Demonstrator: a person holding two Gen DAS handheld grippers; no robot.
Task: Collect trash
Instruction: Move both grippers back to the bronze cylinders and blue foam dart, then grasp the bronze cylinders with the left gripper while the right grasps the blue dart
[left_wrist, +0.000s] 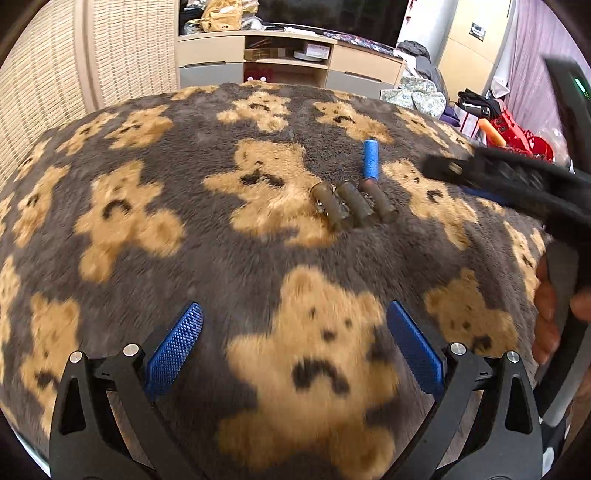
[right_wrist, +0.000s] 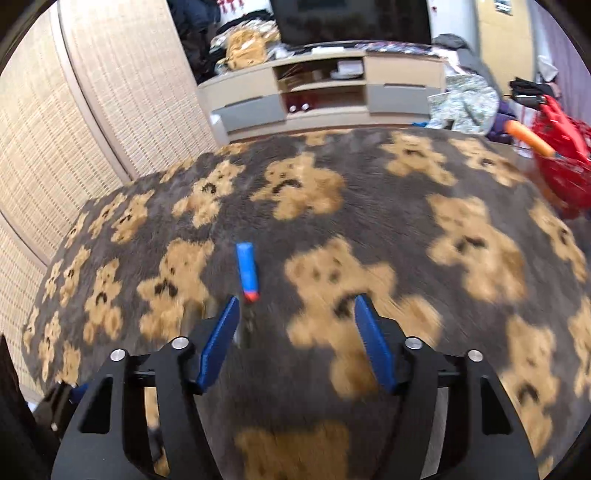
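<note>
I hold both grippers tilted down over the rug (left_wrist: 184, 258), left gripper (left_wrist: 295, 347) and right gripper (right_wrist: 295, 332) jaws apart, empty; dart (right_wrist: 246, 271) just ahead of right jaws.

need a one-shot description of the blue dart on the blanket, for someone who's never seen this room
Start from the grey plush blanket printed with tan teddy bears. Near its middle lie three brown vials side by side. The blue foam dart lies just beyond them, toward the TV cabinet; it is the only bright blue piece, opaque, with a small red tip, while its neighbours are brown and translucent.
</note>
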